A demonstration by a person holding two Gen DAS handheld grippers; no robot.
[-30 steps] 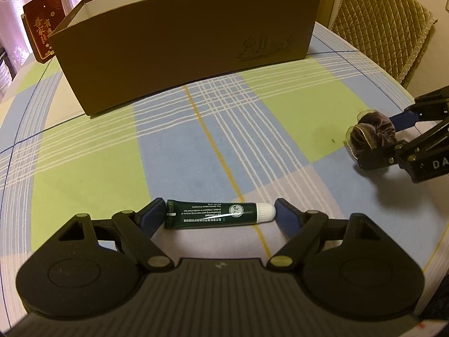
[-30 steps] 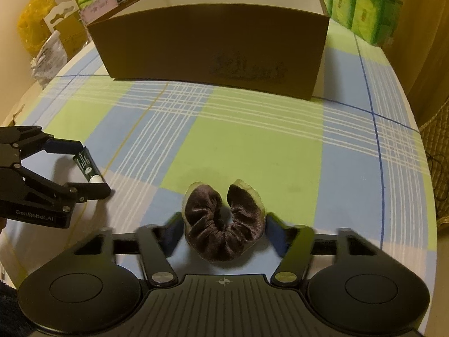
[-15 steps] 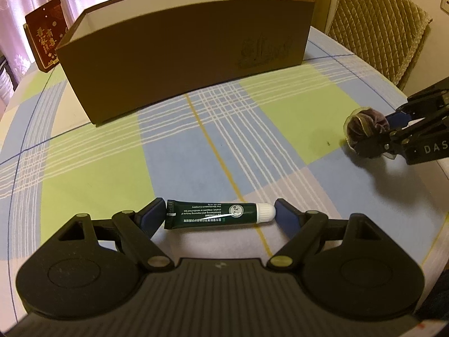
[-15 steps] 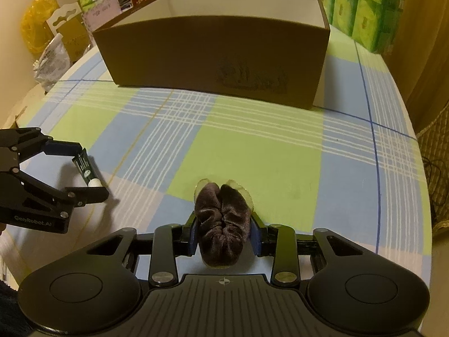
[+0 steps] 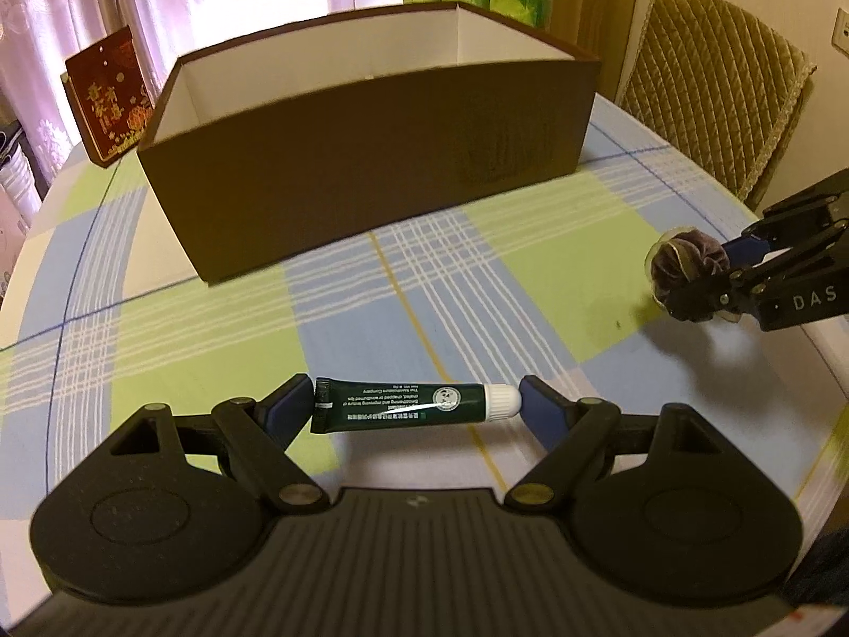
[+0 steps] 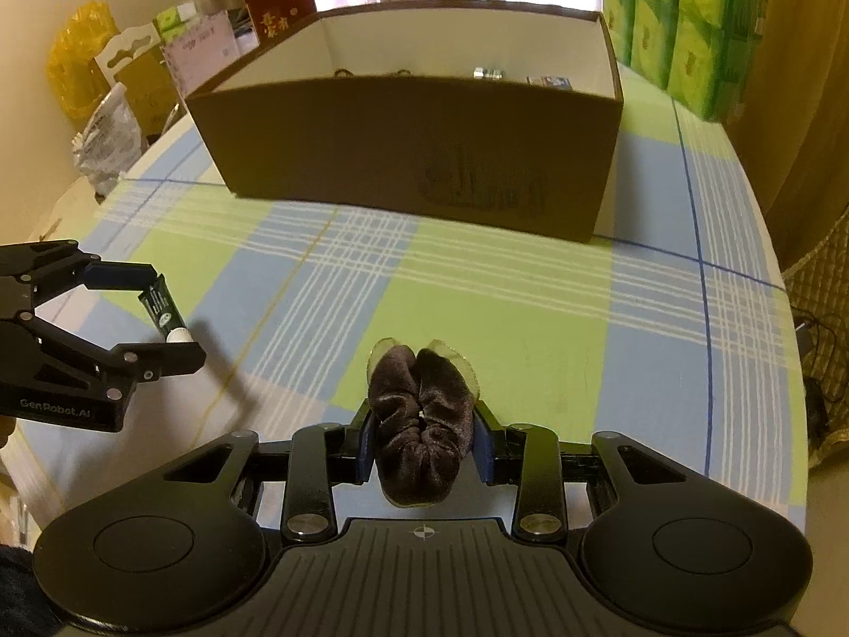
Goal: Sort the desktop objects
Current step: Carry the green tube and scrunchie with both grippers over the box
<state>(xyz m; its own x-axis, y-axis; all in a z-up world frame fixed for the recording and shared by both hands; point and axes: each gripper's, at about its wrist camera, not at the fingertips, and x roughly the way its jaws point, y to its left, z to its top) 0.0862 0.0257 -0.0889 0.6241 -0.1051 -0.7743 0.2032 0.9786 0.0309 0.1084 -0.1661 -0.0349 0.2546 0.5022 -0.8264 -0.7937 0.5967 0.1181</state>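
Your left claw: matt black plastic, ribbed housing, small shiny metal pivot pins, blue pads smooth. Tube in it: glossy dark green plastic, white print, smooth white cap. Your right claw: same matt black plastic. Scrunchie in it: soft brown velvet, crumpled, sheer gauzy edging. Box: matt brown cardboard outside, plain white inside. Desk: woven check cloth, green, blue, white, flat finish. Chair: quilted tan fabric.
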